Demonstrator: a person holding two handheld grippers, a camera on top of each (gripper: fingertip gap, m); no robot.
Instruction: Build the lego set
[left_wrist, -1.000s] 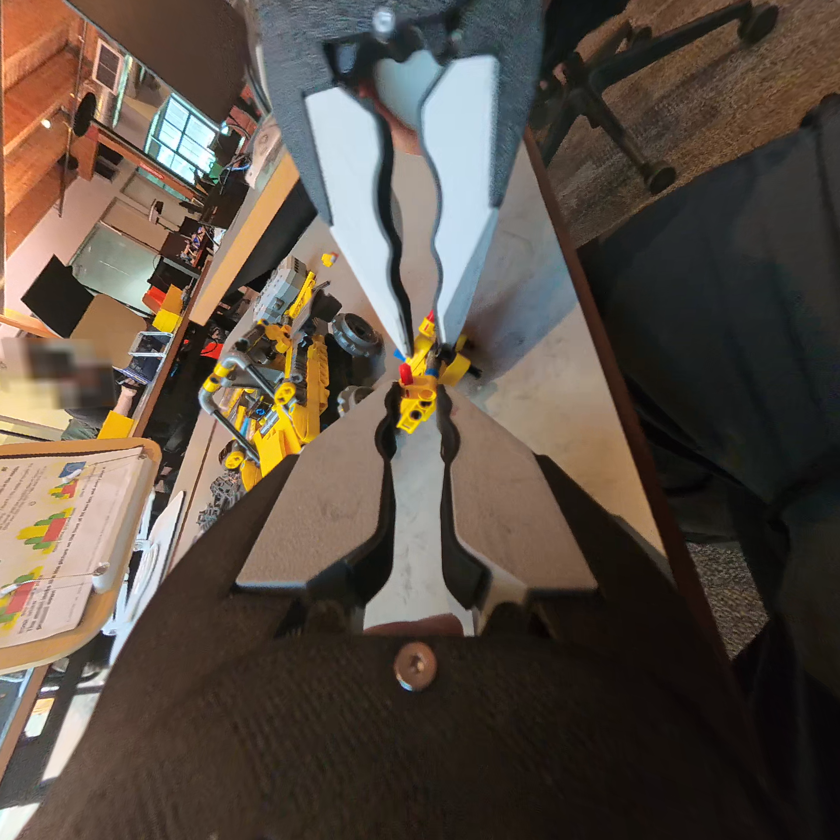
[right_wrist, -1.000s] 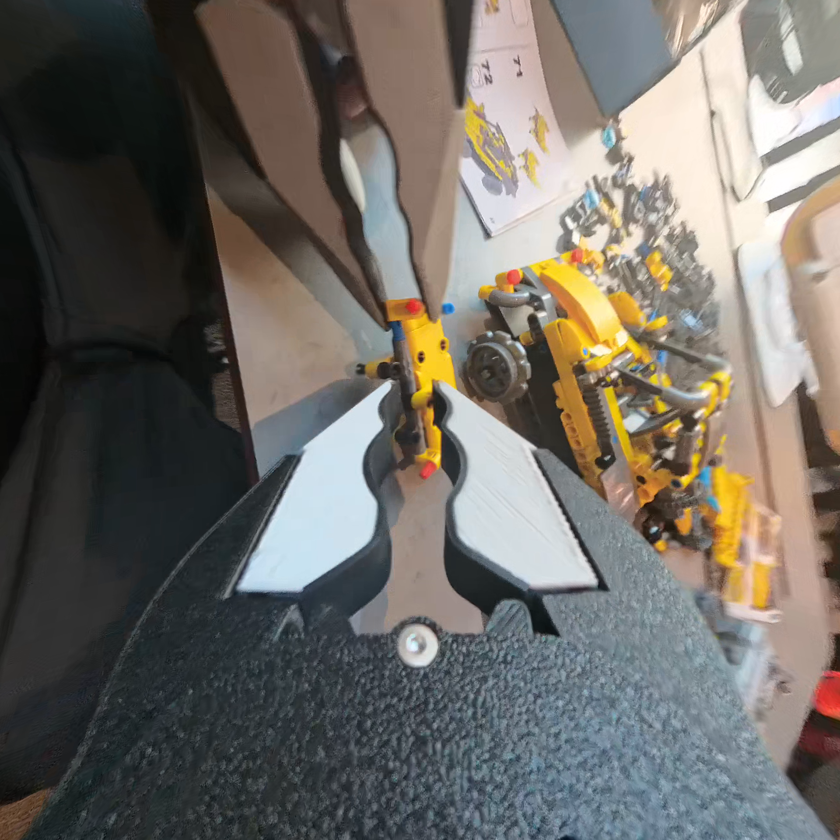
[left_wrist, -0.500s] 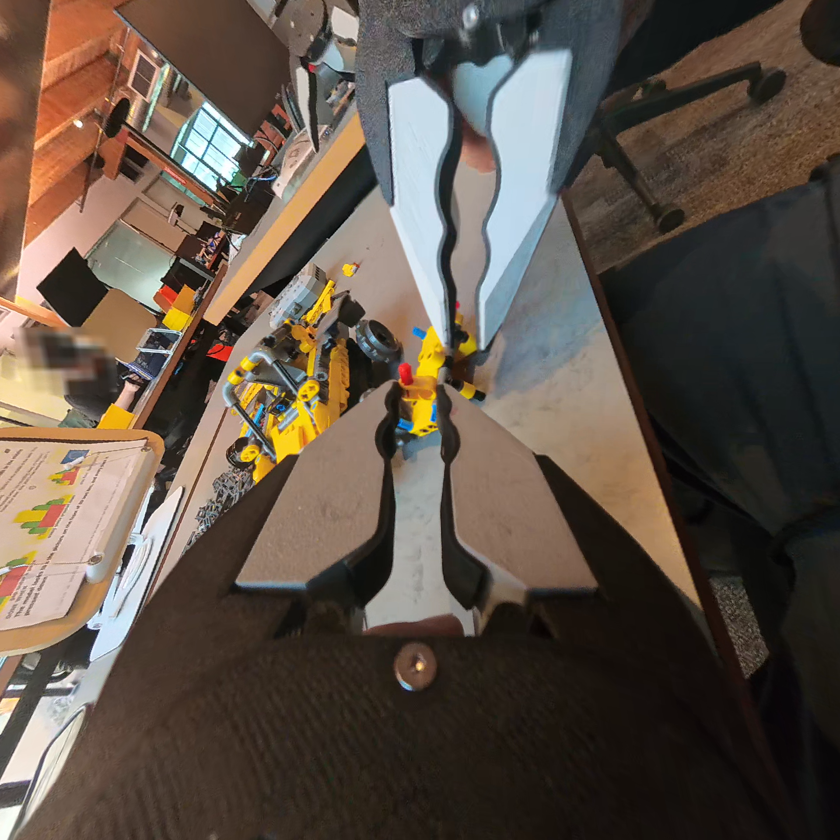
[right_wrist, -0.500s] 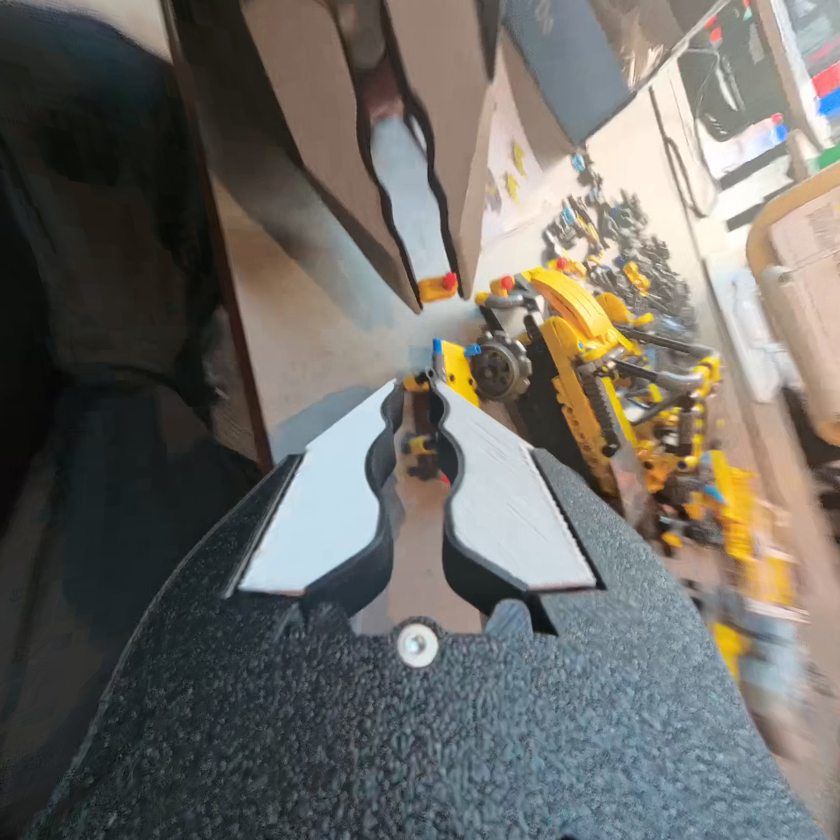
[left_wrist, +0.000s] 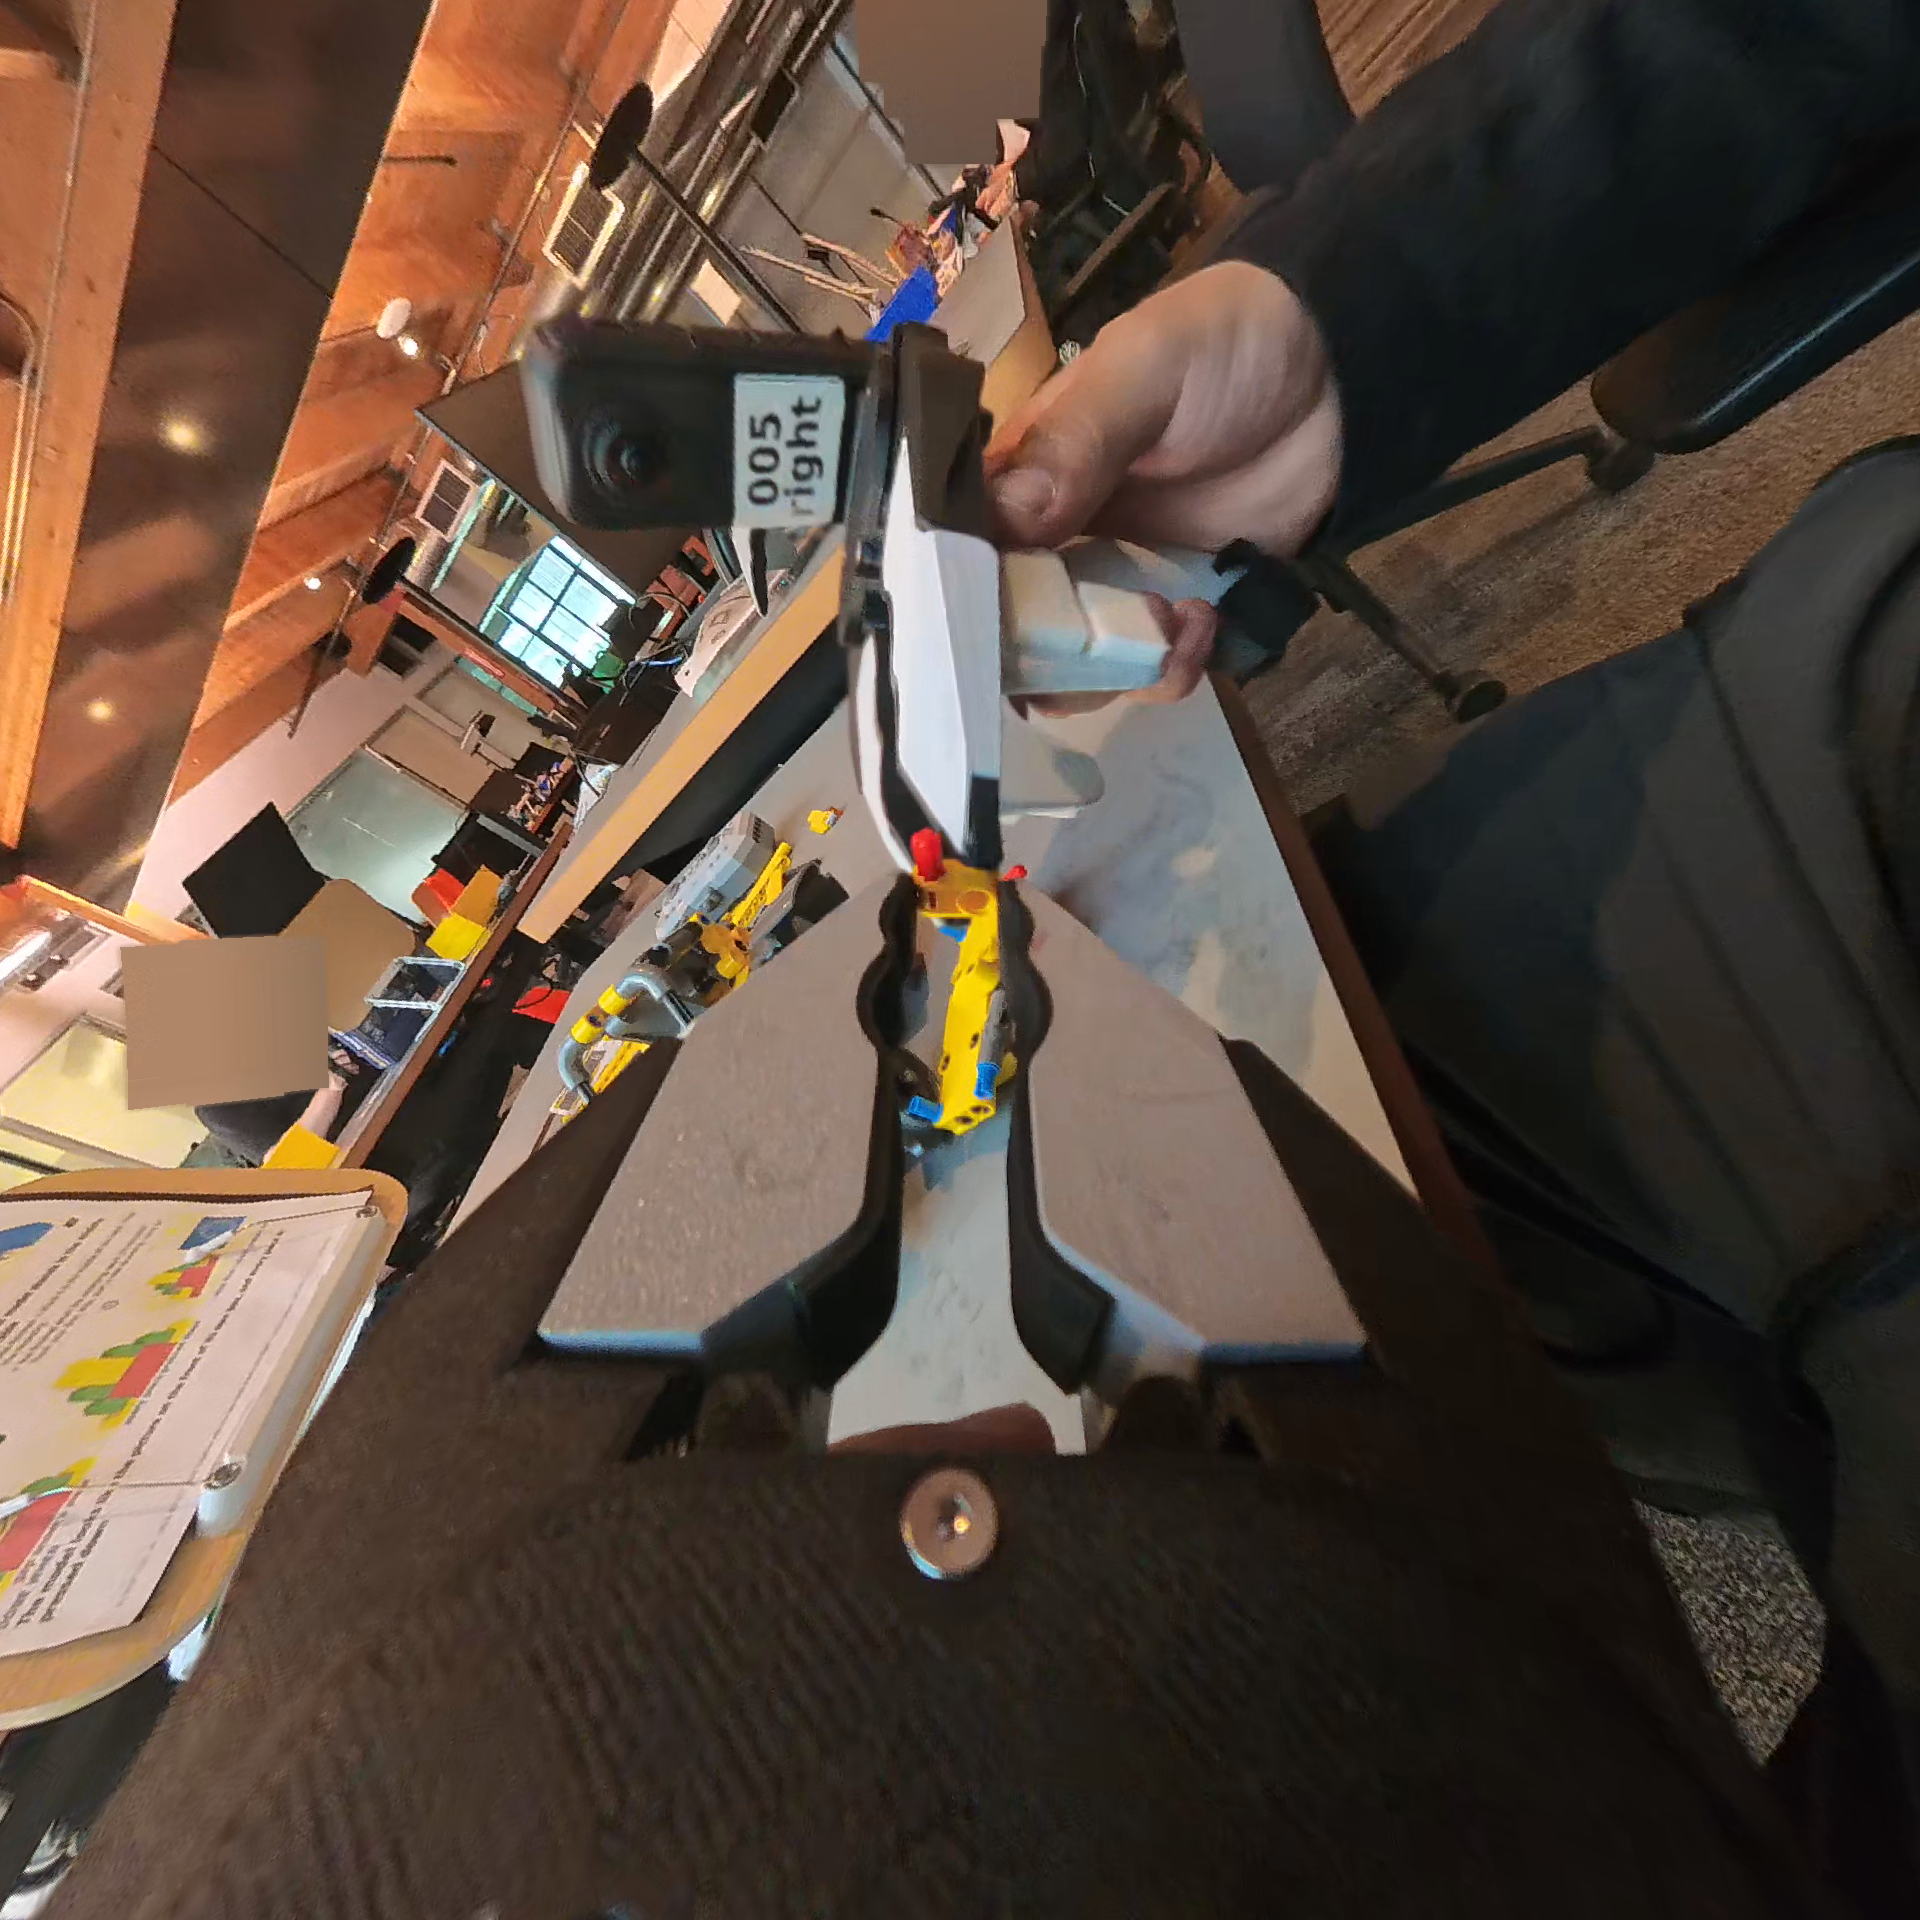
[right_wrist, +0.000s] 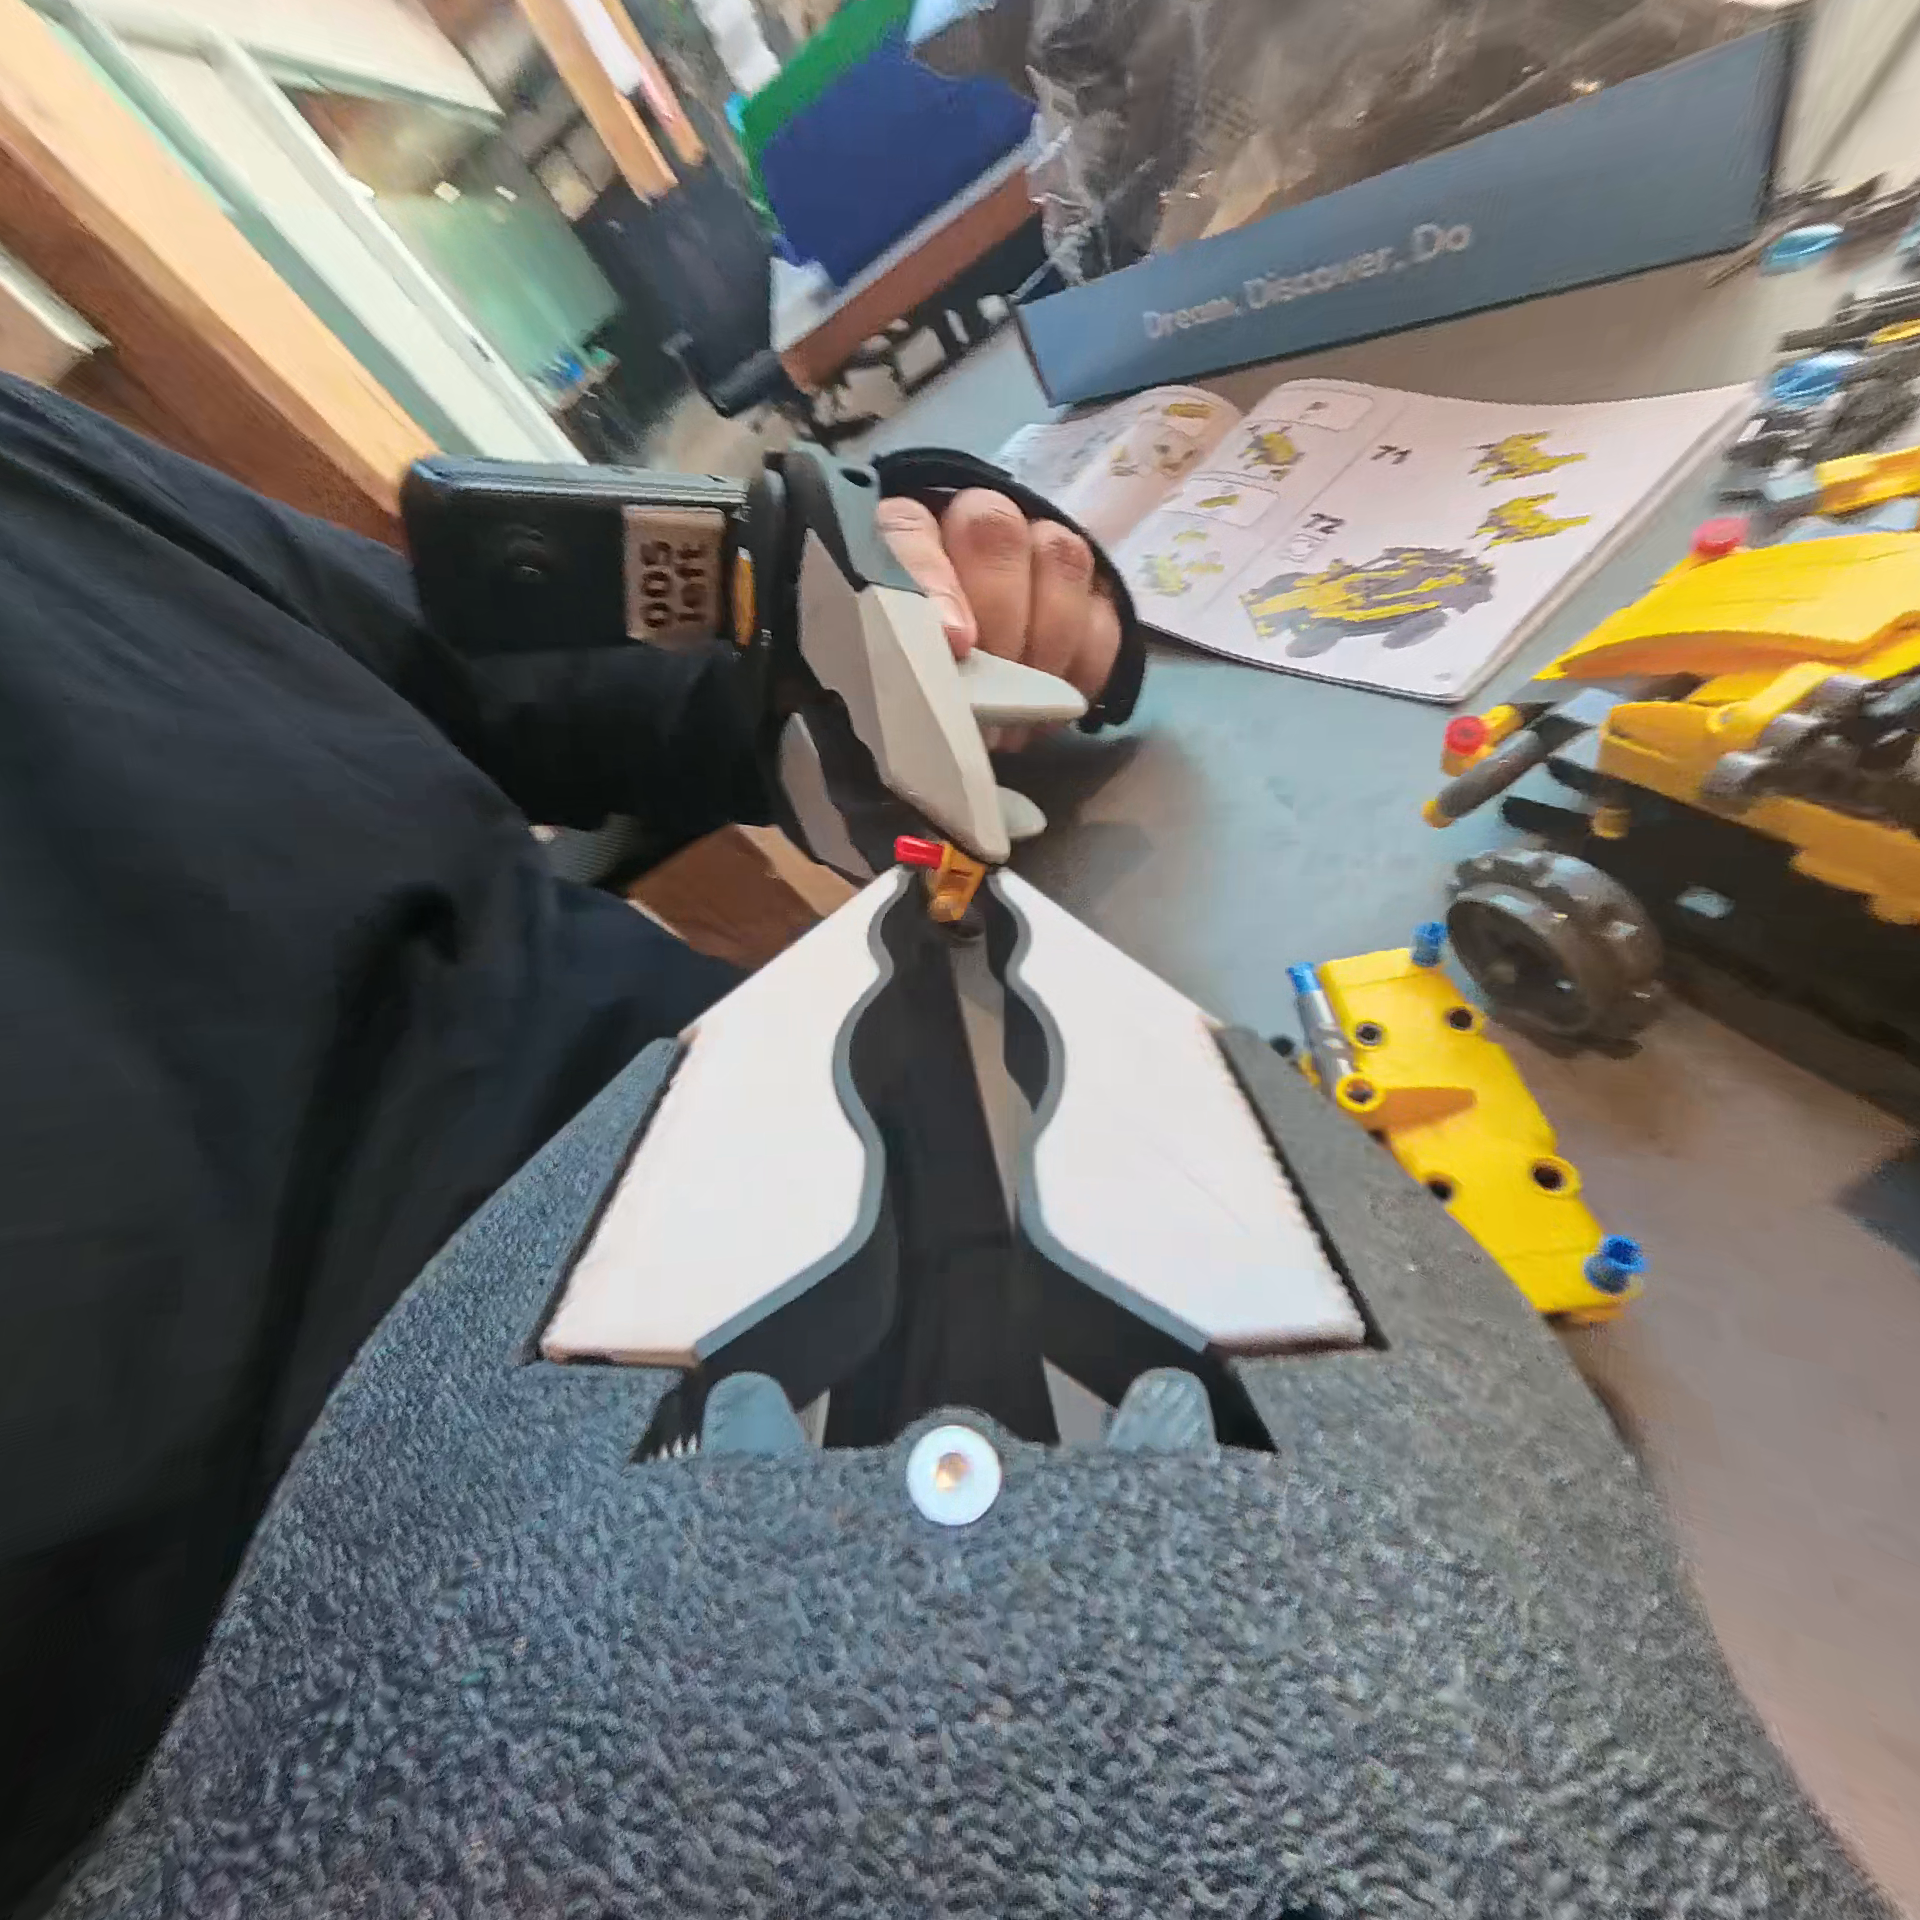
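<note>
Yellow brick piece (left_wrist: 968, 914) between both tongs, beyond table edge (left_wrist: 1340, 966)

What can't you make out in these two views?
- Right wrist view: vehicle blurred, cut off by right edge.
- Right wrist view: whether right gripper clamps the piece; left gripper overlaps it.
- Left wrist view: block mostly hidden behind left gripper.

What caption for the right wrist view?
Right gripper and left gripper meet tip to tip at a small red-pinned yellow piece; a yellow assembly lies on the table.
</note>
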